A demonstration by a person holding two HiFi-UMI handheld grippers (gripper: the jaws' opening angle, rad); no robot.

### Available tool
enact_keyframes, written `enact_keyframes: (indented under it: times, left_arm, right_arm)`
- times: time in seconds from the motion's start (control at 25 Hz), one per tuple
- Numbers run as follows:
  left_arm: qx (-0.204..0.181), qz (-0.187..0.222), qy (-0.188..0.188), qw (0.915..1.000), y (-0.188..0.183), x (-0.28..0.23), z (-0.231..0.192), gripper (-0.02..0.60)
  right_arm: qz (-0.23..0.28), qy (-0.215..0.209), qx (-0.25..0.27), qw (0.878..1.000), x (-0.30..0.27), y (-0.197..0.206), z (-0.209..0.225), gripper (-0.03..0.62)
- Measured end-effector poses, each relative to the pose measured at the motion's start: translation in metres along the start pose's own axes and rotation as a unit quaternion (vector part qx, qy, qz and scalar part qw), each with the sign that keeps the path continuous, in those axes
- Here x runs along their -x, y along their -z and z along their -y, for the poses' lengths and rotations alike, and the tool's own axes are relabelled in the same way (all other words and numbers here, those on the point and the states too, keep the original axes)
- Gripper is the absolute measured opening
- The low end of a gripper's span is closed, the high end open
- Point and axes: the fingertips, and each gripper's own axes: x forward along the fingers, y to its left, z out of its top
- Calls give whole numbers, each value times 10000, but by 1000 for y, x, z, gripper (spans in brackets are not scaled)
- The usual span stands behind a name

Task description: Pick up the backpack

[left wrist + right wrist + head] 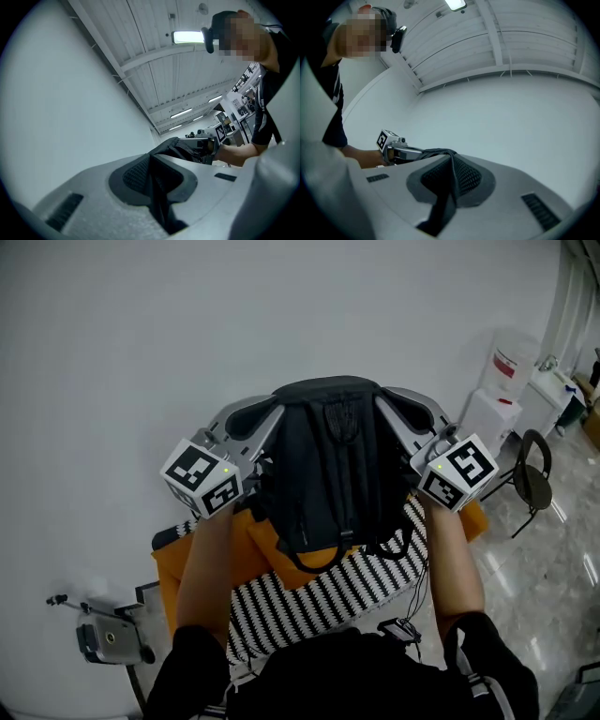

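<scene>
**Position.** The backpack (328,460) hangs between your two tools in front of the white wall (131,334). Its strap side faces you. Its lower end sits over the striped cloth (319,606) and the orange-covered tabletop (173,582), and it appears to be clear of both.

**Tool state.** The left tool (154,187) is closed narrow, with a fold of black fabric pinched between its ribbed pads. The right tool (450,183) is closed on a similar fold at the opposite upper corner. Neither tool is empty.

**Handling.** Treat the load as soft and limp.
- The woven black shell sags between the two holds and has no stiffness of its own.
- The weight looks moderate. The body keeps a rounded shape, so it may hold some contents or padding.
- The fabric is matte, not slick, and the ribbed pads should hold it well.
- Nothing in view looks fragile.

**Where to hold.** Both pinches are on thin shell fabric near the top. Seams, the padded straps and the top loop (342,418) offer thicker material if a hold creeps.

**Shapes.** The top is domed, the padded straps run down the back, and loose webbing loops dangle at the bottom. Watch that these loops do not snag on the cloth.
</scene>
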Motion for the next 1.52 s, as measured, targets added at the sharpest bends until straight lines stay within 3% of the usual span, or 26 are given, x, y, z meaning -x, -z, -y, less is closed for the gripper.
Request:
enact_keyframes:
  times: [0.32, 1.52]
  left_arm:
    - [-110, 62, 30, 9999, -12, 2, 0, 40]
    - [83, 200, -11, 9998, -8, 0, -2, 38]
  right_arm:
    - [73, 12, 87, 9999, -1, -13, -2, 40]
    - [57, 15, 58, 10000, -3, -12, 0, 40]
